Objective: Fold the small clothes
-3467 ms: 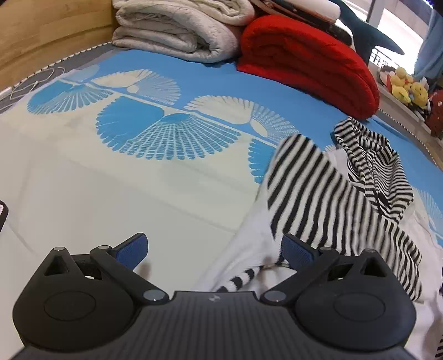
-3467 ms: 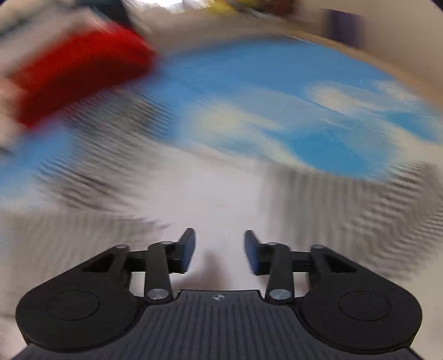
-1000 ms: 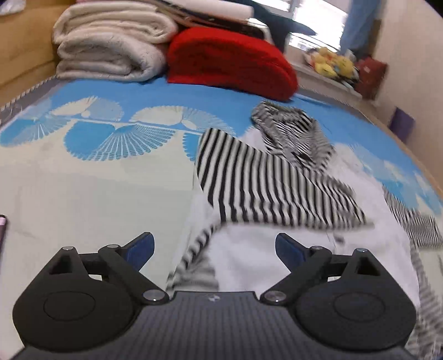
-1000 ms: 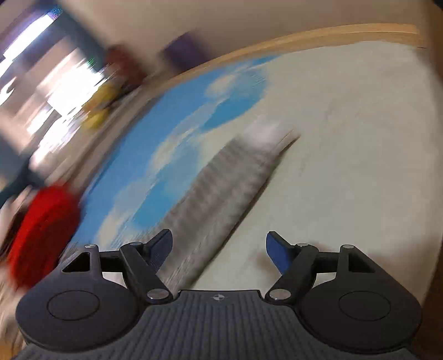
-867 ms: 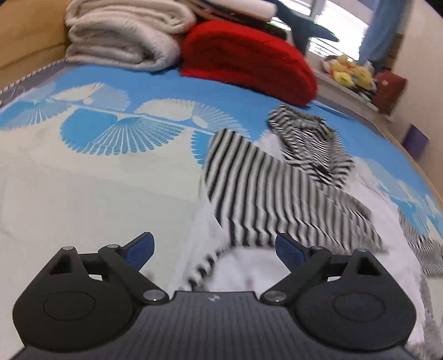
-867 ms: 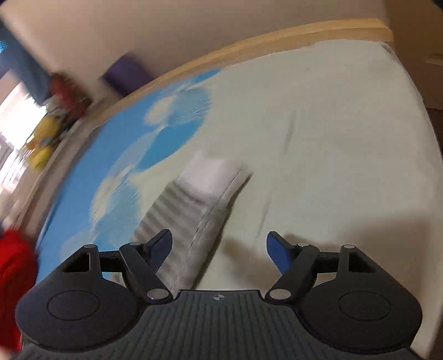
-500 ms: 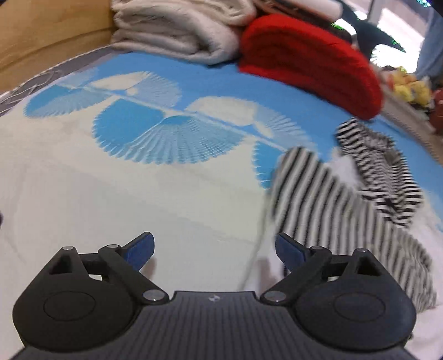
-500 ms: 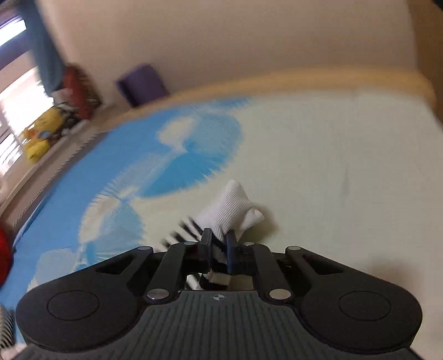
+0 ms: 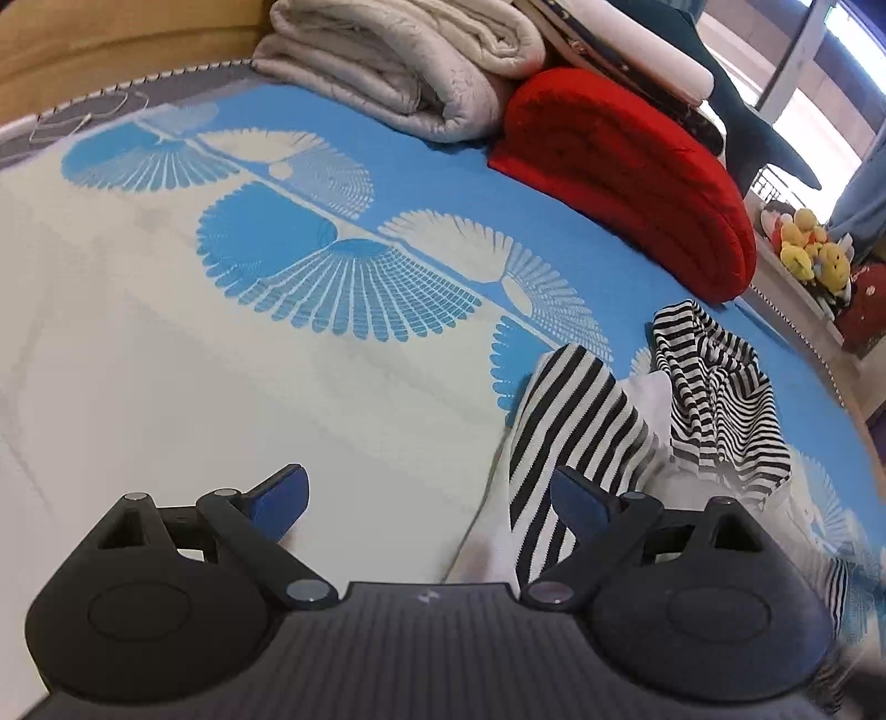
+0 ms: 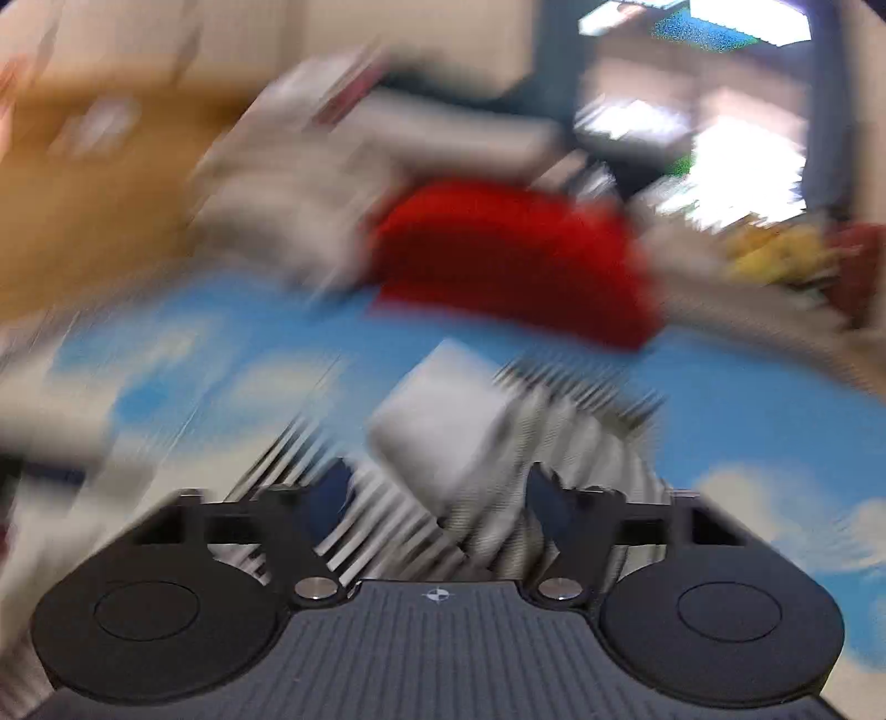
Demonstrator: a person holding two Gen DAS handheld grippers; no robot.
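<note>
A small black-and-white striped garment with a white body [image 9: 576,421] lies on the bed's blue-and-cream cover [image 9: 166,387]. One striped sleeve is folded across it and its striped hood [image 9: 714,387] is bunched behind. My left gripper [image 9: 429,493] is open just above the cover, at the garment's left edge, with its right fingertip [image 9: 576,493] over the striped sleeve. The right wrist view is badly blurred. There my right gripper [image 10: 440,498] has its jaws opening, and the sleeve's white cuff [image 10: 443,426] lies on striped cloth in the gap, free of the pads.
At the far end of the bed are a folded red blanket [image 9: 626,183] and a rolled grey-white blanket [image 9: 410,66]. A wooden headboard [image 9: 111,33] is at the upper left. Plush toys [image 9: 814,255] sit on a ledge at the right.
Half a second ago my right gripper was shut on the white cuff; it has swung across to the garment and its jaws stand apart. My left gripper shifted to the garment's left edge.
</note>
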